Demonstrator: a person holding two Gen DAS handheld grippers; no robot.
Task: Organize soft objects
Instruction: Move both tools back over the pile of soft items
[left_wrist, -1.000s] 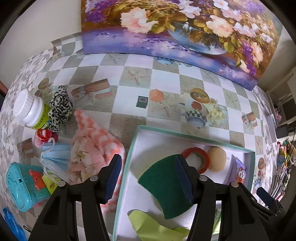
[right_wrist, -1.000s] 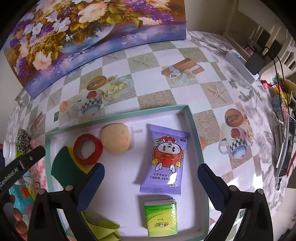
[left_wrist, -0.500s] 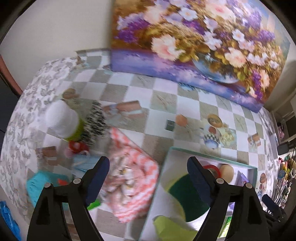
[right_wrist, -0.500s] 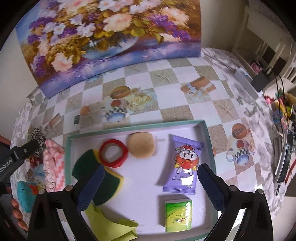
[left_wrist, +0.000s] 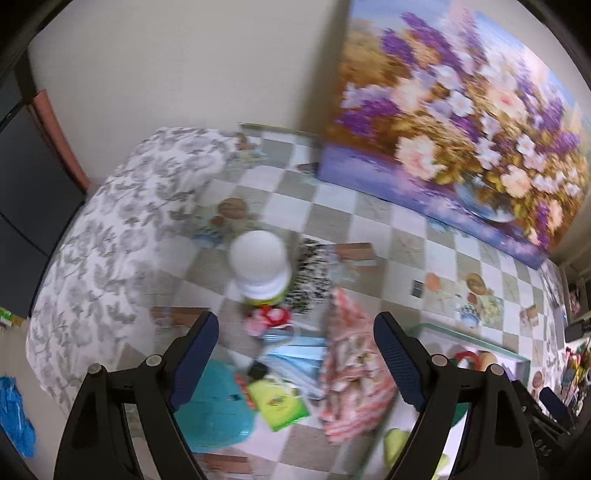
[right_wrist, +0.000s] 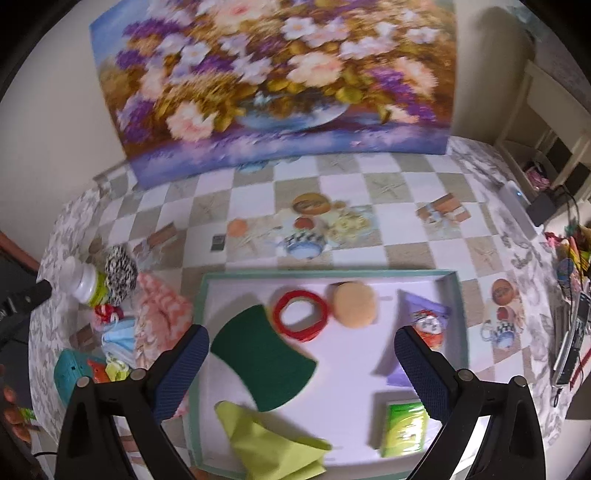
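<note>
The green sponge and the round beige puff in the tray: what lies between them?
A red ring lies between the green sponge and beige puff, shown in the right wrist view.

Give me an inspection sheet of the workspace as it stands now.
Surface: checkered tablecloth.
Job's things: tray holds green scouring pad, red ring, round sponge, purple wipes, green pack, yellow cloth.
Clutter: pink towel, face masks, bottle, teal toy beside the tray.
Grippers: left claw and right claw open, empty.
Cables: some at right edge.
Surroundings: flower painting.
</note>
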